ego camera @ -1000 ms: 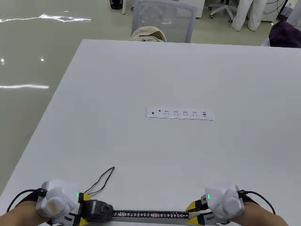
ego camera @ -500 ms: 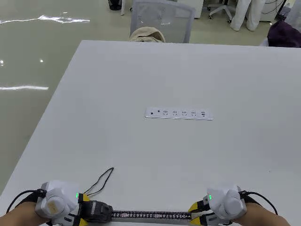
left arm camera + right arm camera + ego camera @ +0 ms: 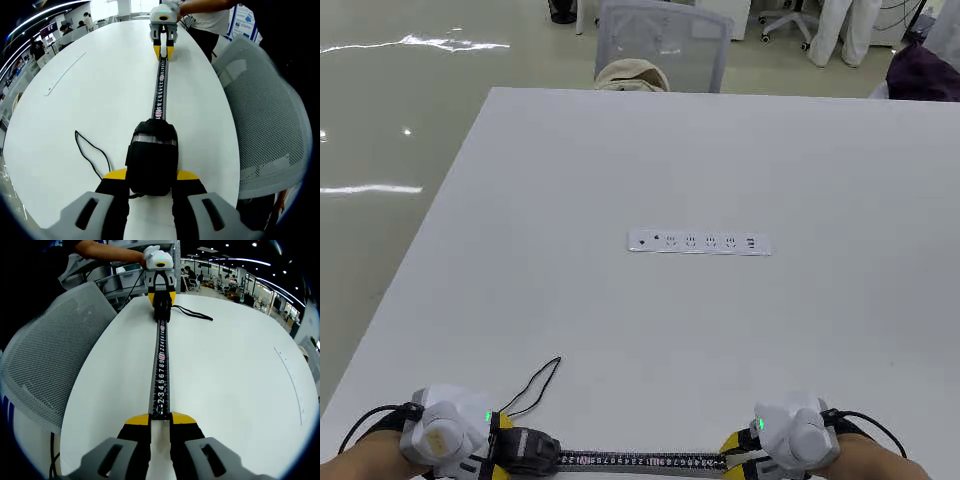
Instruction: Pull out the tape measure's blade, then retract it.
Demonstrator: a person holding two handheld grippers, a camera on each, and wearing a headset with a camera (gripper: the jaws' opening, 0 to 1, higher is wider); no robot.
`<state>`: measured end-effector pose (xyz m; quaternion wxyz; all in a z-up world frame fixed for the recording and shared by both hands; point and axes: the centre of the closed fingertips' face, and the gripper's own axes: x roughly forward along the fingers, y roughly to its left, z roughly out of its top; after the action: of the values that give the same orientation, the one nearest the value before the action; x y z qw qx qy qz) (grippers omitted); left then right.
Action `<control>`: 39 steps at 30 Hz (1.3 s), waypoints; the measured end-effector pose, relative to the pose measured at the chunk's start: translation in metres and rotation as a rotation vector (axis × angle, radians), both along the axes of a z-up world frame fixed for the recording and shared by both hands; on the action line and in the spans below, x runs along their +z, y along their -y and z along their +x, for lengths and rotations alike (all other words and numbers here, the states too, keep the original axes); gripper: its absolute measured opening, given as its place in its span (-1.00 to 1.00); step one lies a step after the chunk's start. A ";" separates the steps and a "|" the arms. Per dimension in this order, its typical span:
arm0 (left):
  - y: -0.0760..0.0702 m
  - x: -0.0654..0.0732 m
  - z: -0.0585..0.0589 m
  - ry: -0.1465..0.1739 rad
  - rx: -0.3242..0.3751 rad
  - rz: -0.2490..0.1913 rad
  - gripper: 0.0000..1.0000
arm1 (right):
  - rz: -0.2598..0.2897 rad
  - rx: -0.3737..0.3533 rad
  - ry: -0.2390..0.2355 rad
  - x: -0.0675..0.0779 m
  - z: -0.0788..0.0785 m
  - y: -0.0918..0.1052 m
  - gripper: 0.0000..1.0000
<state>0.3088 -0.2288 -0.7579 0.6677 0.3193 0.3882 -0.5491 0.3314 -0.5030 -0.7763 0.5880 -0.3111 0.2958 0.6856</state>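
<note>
A black tape measure case [image 3: 528, 451] lies at the table's near edge, and my left gripper [image 3: 500, 448] is shut on it. In the left gripper view the case [image 3: 151, 155] sits between the yellow-tipped fingers [image 3: 114, 175]. Its dark numbered blade [image 3: 640, 460] runs flat along the table to my right gripper [image 3: 732, 455], which is shut on the blade's end. In the right gripper view the blade [image 3: 161, 375] stretches from my right gripper [image 3: 160, 418] to the far case [image 3: 161, 305]. A thin black wrist cord [image 3: 533, 385] loops off the case.
A white power strip [image 3: 698, 242] lies mid-table. A mesh-backed chair [image 3: 662, 45] stands at the table's far edge. The white table [image 3: 720, 160] spreads wide ahead. Another mesh chair [image 3: 265, 120] stands just off the near edge.
The right gripper has drifted slightly rightward and toward the near edge, so a little more blade shows. The left gripper and case have stayed put.
</note>
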 end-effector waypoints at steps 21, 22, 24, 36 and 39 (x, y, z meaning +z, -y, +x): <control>0.000 -0.002 0.001 0.002 -0.008 0.021 -0.42 | -0.037 0.001 0.029 -0.004 -0.003 0.002 -0.70; 0.000 -0.002 0.001 0.003 -0.009 0.020 -0.42 | -0.035 -0.002 0.030 -0.004 -0.002 0.003 -0.70; 0.000 -0.002 0.001 0.000 -0.008 0.020 -0.41 | -0.033 -0.008 0.030 -0.004 -0.002 0.003 -0.69; 0.001 -0.002 0.000 0.002 0.016 0.018 -0.38 | -0.024 -0.037 0.032 -0.004 -0.001 0.003 -0.63; 0.001 -0.004 -0.001 -0.001 0.029 0.009 -0.33 | -0.018 -0.055 0.030 -0.005 -0.002 0.004 -0.58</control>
<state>0.3082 -0.2301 -0.7616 0.6739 0.3162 0.3958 -0.5377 0.3296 -0.5067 -0.7814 0.6080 -0.3186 0.3015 0.6618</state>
